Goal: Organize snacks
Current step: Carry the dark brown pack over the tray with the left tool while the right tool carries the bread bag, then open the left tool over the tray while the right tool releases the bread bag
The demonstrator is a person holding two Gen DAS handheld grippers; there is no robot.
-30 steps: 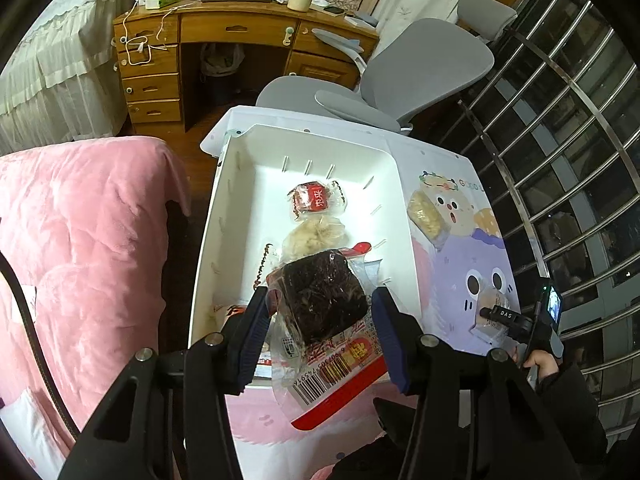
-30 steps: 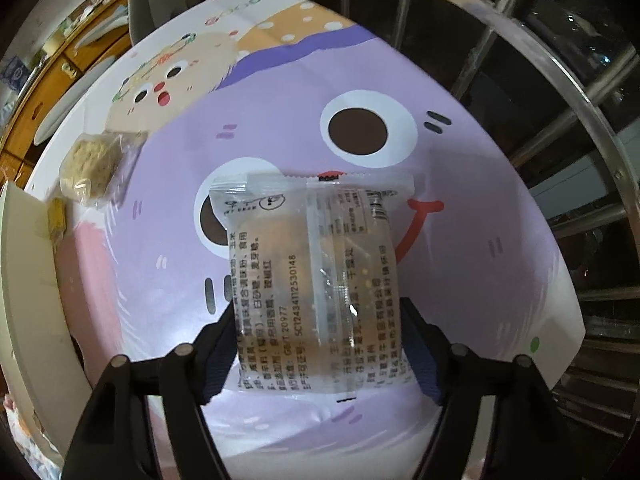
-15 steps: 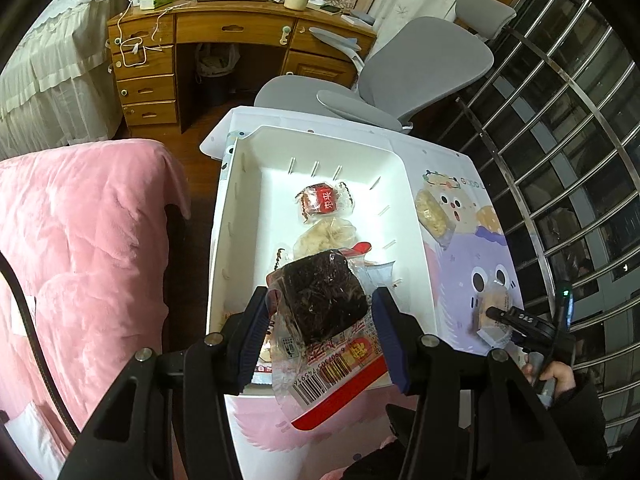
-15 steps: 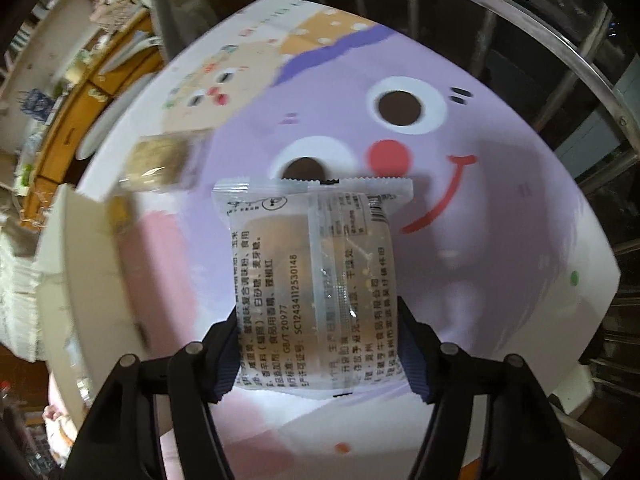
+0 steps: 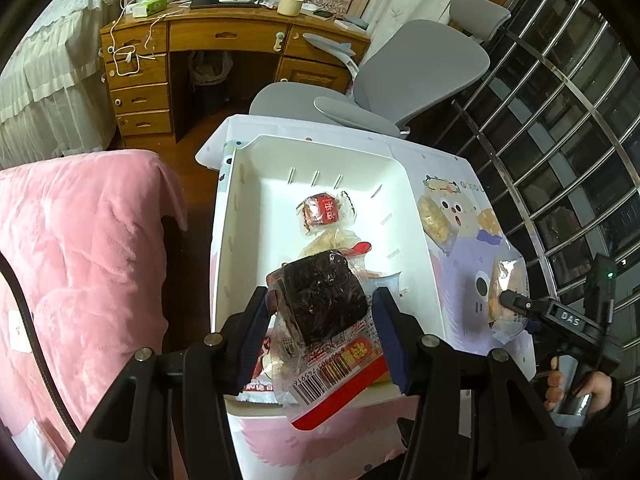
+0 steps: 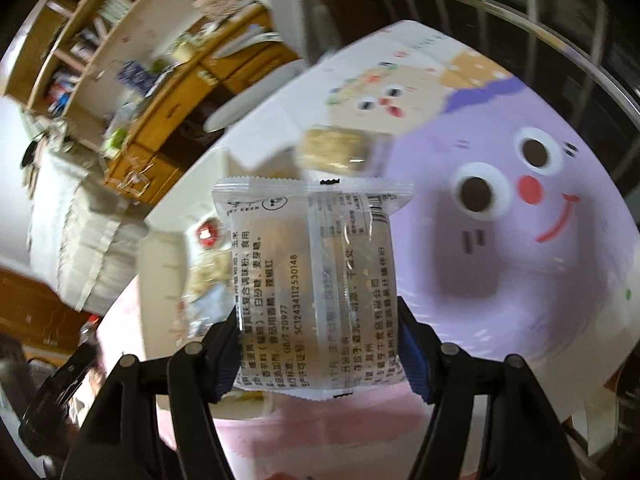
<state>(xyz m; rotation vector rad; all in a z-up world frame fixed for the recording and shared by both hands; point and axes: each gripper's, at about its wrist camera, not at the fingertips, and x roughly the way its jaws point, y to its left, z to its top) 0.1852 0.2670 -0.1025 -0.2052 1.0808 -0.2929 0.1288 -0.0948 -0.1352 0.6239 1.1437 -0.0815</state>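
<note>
Low in the left wrist frame, the left gripper (image 5: 320, 312) clamps a dark snack packet (image 5: 322, 298) over the white bin (image 5: 240, 240), long axis up-frame. At lower right, the right gripper (image 6: 320, 344) pinches a clear pastry packet (image 6: 316, 276) above the tablecloth (image 6: 500, 300), bin to its left.

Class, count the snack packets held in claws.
2: a dark snack packet in the left claw over the white bin, a clear packet in the right claw above the table.
</note>
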